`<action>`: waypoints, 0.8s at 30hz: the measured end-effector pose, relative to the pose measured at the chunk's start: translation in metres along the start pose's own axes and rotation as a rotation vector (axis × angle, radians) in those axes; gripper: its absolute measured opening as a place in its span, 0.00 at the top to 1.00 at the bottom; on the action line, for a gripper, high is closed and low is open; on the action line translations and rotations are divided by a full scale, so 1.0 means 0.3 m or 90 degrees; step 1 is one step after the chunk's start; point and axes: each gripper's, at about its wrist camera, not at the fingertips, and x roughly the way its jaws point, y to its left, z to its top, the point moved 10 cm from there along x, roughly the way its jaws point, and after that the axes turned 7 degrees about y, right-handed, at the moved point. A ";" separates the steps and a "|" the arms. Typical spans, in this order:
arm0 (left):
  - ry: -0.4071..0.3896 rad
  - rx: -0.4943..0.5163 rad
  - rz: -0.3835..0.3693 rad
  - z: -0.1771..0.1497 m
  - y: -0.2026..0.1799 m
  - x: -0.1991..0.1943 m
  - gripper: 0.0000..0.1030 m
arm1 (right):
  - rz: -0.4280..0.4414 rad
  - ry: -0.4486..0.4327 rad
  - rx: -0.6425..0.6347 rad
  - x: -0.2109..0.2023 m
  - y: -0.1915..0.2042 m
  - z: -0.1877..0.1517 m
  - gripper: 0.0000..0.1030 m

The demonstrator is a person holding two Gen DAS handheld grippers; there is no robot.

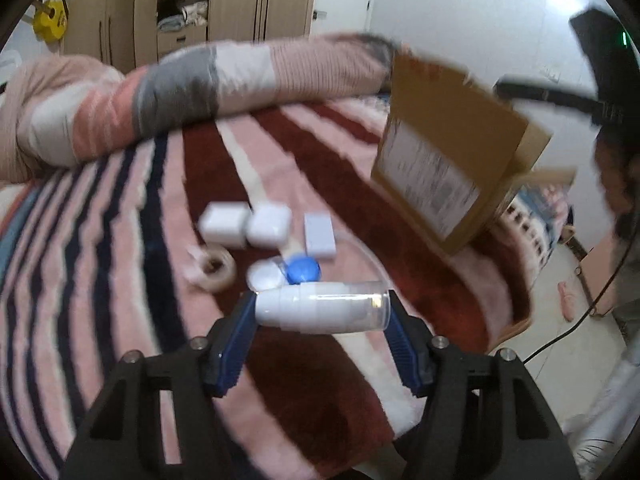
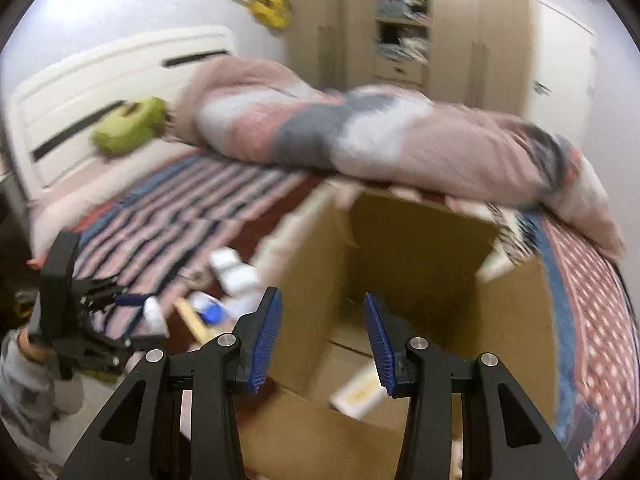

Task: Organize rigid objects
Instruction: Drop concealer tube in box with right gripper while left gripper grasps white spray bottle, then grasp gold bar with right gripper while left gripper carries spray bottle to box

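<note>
My left gripper (image 1: 322, 312) is shut on a white bottle with a clear cap (image 1: 320, 310), held crosswise above the striped bed; it also shows in the right wrist view (image 2: 154, 316). Below it on the blanket lie white boxes (image 1: 224, 224), a tape roll (image 1: 214, 268), a blue lid (image 1: 304, 270) and a white lid (image 1: 264, 276). An open cardboard box (image 1: 448, 160) stands to the right. My right gripper (image 2: 324, 336) is open and empty above that cardboard box (image 2: 516, 320), which holds a white and yellow packet (image 2: 358, 394).
A rolled striped duvet (image 1: 160, 96) lies across the far side of the bed. A green bag (image 2: 128, 128) sits by the white headboard (image 2: 80, 92). Wardrobes (image 1: 240, 0) stand behind. The bed's edge and floor (image 1: 560, 320) are at the right.
</note>
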 end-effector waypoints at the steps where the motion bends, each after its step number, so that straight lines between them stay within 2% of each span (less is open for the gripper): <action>1: -0.010 0.001 -0.001 0.027 0.014 -0.042 0.43 | 0.022 -0.013 -0.027 -0.002 0.058 0.018 0.63; 7: -0.089 0.021 0.001 0.244 0.090 -0.324 0.43 | 0.118 -0.026 -0.134 0.050 0.339 0.032 0.63; 11: -0.096 0.060 -0.047 0.391 0.044 -0.389 0.43 | 0.182 0.053 -0.160 0.210 0.487 -0.072 0.63; 13: -0.073 0.093 -0.078 0.465 -0.025 -0.353 0.43 | 0.195 0.103 -0.152 0.324 0.523 -0.149 0.63; 14: -0.055 0.112 -0.093 0.501 -0.073 -0.318 0.43 | 0.185 0.125 -0.149 0.392 0.535 -0.191 0.63; 15: -0.040 0.133 -0.103 0.527 -0.122 -0.283 0.43 | 0.169 0.133 -0.148 0.435 0.531 -0.218 0.63; 17: -0.016 0.169 -0.122 0.573 -0.214 -0.222 0.43 | 0.096 0.124 -0.161 0.532 0.502 -0.248 0.63; 18: 0.005 0.189 -0.145 0.605 -0.283 -0.174 0.43 | 0.081 0.121 -0.169 0.559 0.498 -0.259 0.63; 19: 0.019 0.201 -0.156 0.619 -0.331 -0.146 0.43 | 0.086 0.130 -0.175 0.591 0.503 -0.276 0.64; 20: 0.031 0.214 -0.164 0.630 -0.377 -0.115 0.43 | 0.103 0.140 -0.171 0.609 0.496 -0.285 0.70; 21: 0.052 0.234 -0.171 0.647 -0.432 -0.067 0.43 | 0.118 0.143 -0.165 0.615 0.499 -0.293 0.83; 24: 0.105 0.273 -0.174 0.648 -0.543 0.043 0.43 | 0.158 0.145 -0.175 0.591 0.511 -0.318 0.87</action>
